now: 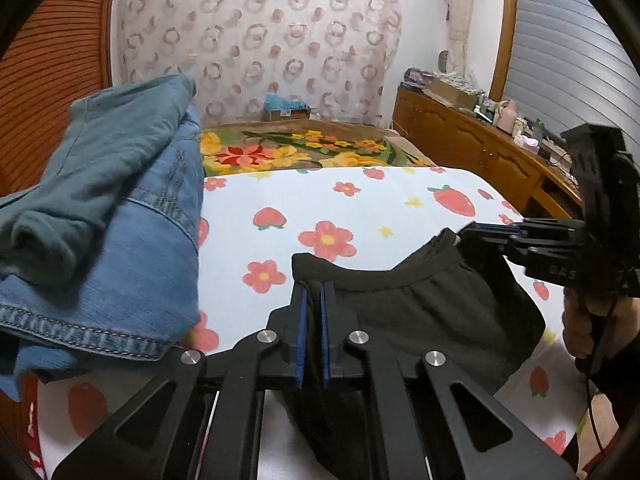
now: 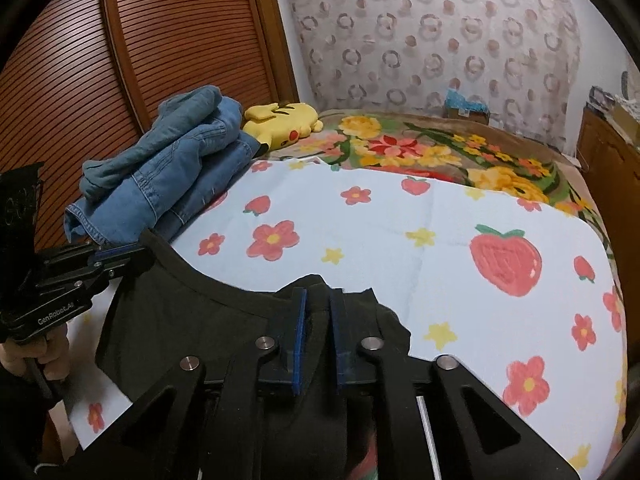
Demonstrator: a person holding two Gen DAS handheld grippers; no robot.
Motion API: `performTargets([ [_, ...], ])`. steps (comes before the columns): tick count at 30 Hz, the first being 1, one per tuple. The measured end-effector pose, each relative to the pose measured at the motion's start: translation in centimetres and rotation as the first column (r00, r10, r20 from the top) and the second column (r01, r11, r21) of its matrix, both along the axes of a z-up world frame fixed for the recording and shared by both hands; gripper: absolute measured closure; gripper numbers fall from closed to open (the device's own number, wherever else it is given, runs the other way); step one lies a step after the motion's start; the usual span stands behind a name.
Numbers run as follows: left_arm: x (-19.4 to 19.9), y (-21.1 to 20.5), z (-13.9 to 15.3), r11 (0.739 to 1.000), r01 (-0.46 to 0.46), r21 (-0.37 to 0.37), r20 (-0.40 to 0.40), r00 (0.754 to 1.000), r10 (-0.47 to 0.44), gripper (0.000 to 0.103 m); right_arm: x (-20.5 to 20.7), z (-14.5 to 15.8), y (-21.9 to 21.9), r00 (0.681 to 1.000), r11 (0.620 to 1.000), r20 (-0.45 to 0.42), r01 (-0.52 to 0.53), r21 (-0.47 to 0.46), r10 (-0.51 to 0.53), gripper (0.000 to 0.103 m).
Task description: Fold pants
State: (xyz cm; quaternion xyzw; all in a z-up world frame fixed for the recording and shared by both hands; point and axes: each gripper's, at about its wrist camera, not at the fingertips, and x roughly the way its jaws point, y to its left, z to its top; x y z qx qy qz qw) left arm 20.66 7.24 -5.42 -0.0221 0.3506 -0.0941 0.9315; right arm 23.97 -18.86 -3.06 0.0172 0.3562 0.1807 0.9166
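The black pants (image 1: 420,312) hang by their elastic waistband above the strawberry-print sheet (image 1: 320,208). My left gripper (image 1: 314,292) is shut on the waistband's left end. My right gripper (image 1: 460,236) is shut on the waistband's right end and shows at the right of the left wrist view. In the right wrist view the right gripper (image 2: 318,300) pinches the black pants (image 2: 192,320), and the left gripper (image 2: 132,256) holds the other end at the left. The pant legs hang below the fingers, out of view.
A pile of blue denim and teal clothes (image 1: 112,216) lies on the bed's left side, also in the right wrist view (image 2: 168,168). A yellow plush toy (image 2: 280,122) lies behind it. A floral blanket (image 1: 304,152) covers the far bed. A wooden cabinet (image 1: 472,148) stands at the right.
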Motion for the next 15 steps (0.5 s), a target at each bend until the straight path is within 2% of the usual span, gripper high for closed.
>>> performTargets([
  [3,-0.3,0.2,0.0,1.000,0.000,-0.007,-0.008,1.000,0.000,0.095,-0.9,0.7,-0.3,1.000,1.000,0.000,-0.014,0.002,0.014,0.084],
  [6,-0.8,0.0,0.1,1.000,-0.001,0.006,-0.013,1.000,0.001,0.087,-2.4,1.2,-0.6,1.000,0.999,0.011,-0.025,-0.022,0.026,0.076],
  [7,-1.0,-0.2,0.1,1.000,0.004,0.008,-0.012,1.000,-0.004,0.080,-3.0,1.3,-0.7,0.999,0.999,0.015,-0.029,-0.029,0.029,0.075],
  [8,-1.1,-0.3,0.0,1.000,0.010,0.009,-0.013,1.000,-0.010,0.072,-3.7,1.3,-0.8,0.999,0.999,0.022,-0.024,-0.041,0.025,0.070],
  [9,-1.2,-0.4,0.0,1.000,0.014,0.012,-0.017,1.000,-0.014,0.068,-4.2,1.3,-1.1,1.000,0.998,0.029,0.002,-0.059,0.000,0.063],
  [10,-1.3,-0.5,0.0,1.000,0.016,0.010,-0.016,1.000,-0.015,0.060,-4.7,1.3,-1.3,0.999,0.997,0.035,0.026,-0.068,-0.024,0.061],
  [11,-1.5,-0.6,0.0,1.000,0.019,0.004,-0.013,1.000,-0.019,0.055,-5.3,1.2,-1.6,0.999,0.998,0.041,0.028,-0.061,-0.026,0.060],
  [13,-1.8,-0.7,0.2,0.999,0.038,-0.006,-0.006,0.999,-0.038,0.053,-6.5,1.0,-2.2,0.997,0.996,0.058,0.060,-0.066,-0.056,0.060],
  [15,-2.3,-1.0,0.2,0.999,0.045,-0.002,-0.002,0.999,-0.045,0.039,-7.6,0.9,-2.6,0.996,0.996,0.059,0.068,-0.061,-0.064,0.060],
])
